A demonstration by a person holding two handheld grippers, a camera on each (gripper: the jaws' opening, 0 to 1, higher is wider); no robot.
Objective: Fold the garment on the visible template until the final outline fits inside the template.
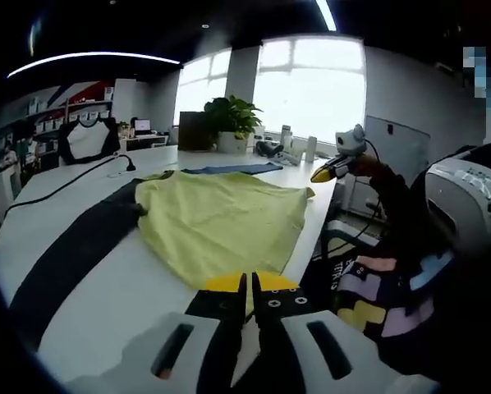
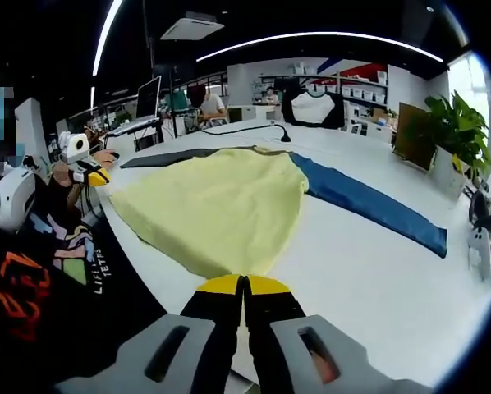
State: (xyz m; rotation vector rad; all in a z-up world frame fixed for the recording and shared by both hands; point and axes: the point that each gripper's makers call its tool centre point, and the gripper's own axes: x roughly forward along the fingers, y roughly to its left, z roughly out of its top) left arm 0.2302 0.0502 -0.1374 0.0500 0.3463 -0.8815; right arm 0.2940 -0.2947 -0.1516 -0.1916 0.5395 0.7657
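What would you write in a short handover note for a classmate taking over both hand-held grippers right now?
Left hand-held gripper: shut on the yellow garment at its near corner.
Right hand-held gripper: shut on the garment's other near corner.
Garment lies spread flat on the white table, over dark blue strips.
Done: both corners appear gripped.
Left: fold it until it fits the template.
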